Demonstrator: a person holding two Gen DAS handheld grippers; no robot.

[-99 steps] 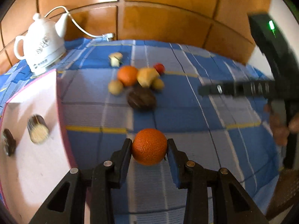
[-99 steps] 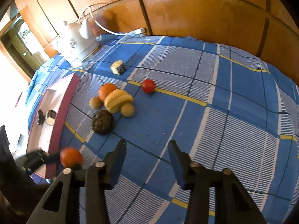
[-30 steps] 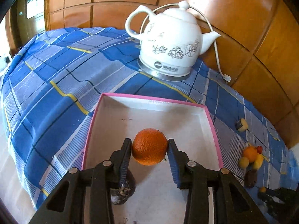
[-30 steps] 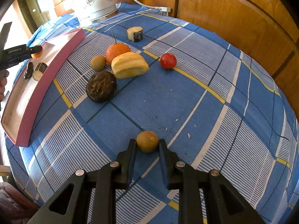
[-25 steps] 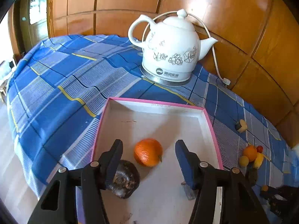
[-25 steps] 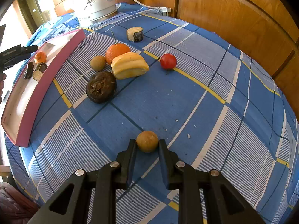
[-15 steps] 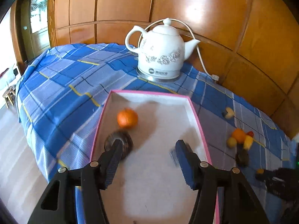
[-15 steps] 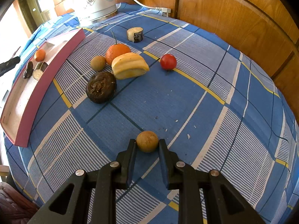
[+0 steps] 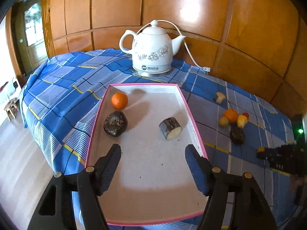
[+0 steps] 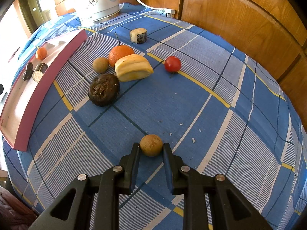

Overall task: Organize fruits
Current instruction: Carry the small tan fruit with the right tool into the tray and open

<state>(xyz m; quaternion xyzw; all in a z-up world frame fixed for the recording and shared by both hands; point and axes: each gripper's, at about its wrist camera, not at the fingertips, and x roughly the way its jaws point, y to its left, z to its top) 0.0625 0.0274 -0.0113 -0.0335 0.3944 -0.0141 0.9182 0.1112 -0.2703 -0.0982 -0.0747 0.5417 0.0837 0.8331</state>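
While the right gripper (image 10: pixel 151 147) pinches one brown fruit (image 10: pixel 151 145), the spread, empty left gripper (image 9: pixel 153 152) overlooks three pieces in one tray (image 9: pixel 193 122).

We see a table under a blue checked cloth (image 10: pixel 220 115). On it rest a white kettle (image 9: pixel 151 55), a pink-rimmed tray (image 9: pixel 193 118), a cut stub (image 10: pixel 138 35), an orange (image 10: pixel 120 54), a yellow piece (image 10: pixel 133 70), a tomato (image 10: pixel 172 63), a dark fruit (image 10: pixel 103 90) and a small brown fruit (image 10: pixel 100 64).

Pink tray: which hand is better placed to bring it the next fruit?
Right. The right tongs are shut on the small brown fruit, ready to carry. The left tongs have just been opening, empty, over the pink tray, far from the loose fruit.
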